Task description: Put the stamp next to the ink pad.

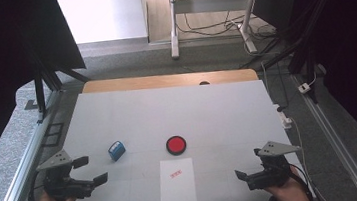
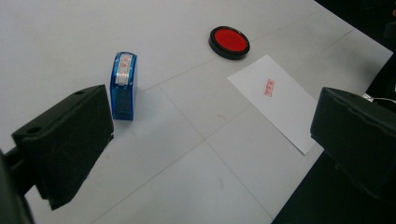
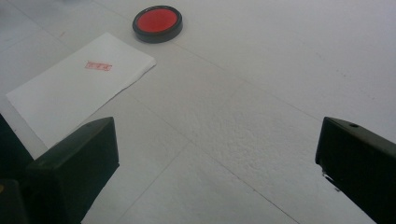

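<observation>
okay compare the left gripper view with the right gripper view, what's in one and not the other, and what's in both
Left gripper view: the blue stamp, lying on its side on the white table, close to that gripper's left-hand finger.

Right gripper view: nothing extra, apart from its own two black fingers, set wide apart.

Both: the round red ink pad in its black case, the white paper sheet with a small red stamp mark, and the table.
</observation>
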A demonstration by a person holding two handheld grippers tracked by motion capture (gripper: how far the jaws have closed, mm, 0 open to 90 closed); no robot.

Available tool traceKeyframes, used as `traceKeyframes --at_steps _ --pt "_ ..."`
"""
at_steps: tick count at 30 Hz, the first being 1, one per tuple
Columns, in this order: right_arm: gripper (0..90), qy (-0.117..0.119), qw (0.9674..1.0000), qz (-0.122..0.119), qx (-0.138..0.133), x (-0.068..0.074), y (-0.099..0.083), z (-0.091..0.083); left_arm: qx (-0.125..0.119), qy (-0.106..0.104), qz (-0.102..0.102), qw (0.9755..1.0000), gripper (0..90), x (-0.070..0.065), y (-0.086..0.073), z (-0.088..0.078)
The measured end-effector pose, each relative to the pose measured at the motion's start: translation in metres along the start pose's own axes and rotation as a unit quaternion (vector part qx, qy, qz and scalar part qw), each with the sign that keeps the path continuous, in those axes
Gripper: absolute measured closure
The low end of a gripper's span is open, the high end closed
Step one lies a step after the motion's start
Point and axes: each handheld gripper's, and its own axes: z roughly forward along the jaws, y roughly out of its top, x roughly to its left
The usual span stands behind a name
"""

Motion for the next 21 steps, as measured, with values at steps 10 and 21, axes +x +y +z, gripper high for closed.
traceKeyframes --at_steps 10,21 --pt "0.0 -0.001 1.0 0.001 0.0 0.0 0.0 0.0 0.003 0.01 -0.014 0.9998 0.0 0.002 -0.018 -0.011" --pt "0.0 -0.001 1.0 0.001 0.0 0.001 0.0 0.0 0.031 0.021 -0.028 0.9989 0.0 0.006 -0.036 -0.014"
